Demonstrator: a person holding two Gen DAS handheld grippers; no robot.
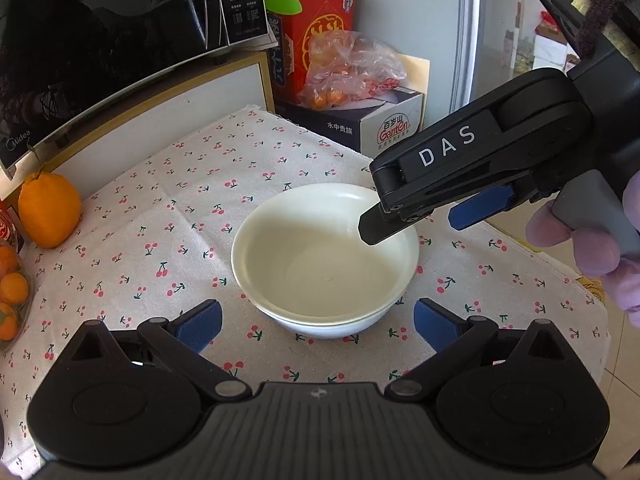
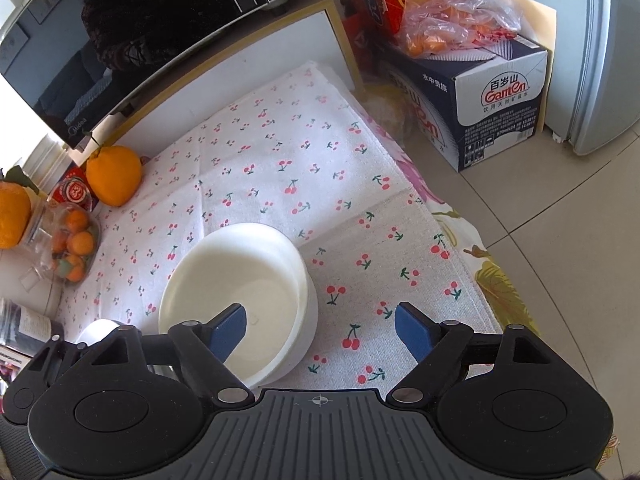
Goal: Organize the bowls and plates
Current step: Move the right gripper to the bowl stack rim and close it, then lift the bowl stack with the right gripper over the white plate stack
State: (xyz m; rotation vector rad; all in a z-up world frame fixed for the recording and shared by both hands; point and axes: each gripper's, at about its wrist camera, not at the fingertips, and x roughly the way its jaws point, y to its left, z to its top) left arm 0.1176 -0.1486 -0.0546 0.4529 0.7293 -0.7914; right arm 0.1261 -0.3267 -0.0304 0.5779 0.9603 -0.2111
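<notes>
- "Midea" on the lower front edge of the microwave [image 1: 120,40]; its panel print is too small to read
- "DAS" in white on the right gripper [image 1: 424,220]
- "Ganten" in red, with Chinese characters, on the dark cardboard box [image 2: 492,112]; "570ml×24" below, barely legible

we had the left wrist camera low and close, looking forward and down across the cherry-print cloth [image 1: 168,216] toward the microwave [image 1: 120,40] and the boxes behind. the right wrist camera sat higher and further right, tilted down more steeply, so it also took in the tiled floor [image 2: 560,260]. both views shared the stacked white bowls [image 1: 324,256] [image 2: 240,300], the cloth [image 2: 280,168], the large orange [image 1: 48,210] [image 2: 114,180] and the water carton [image 1: 380,128] [image 2: 480,108].
</notes>
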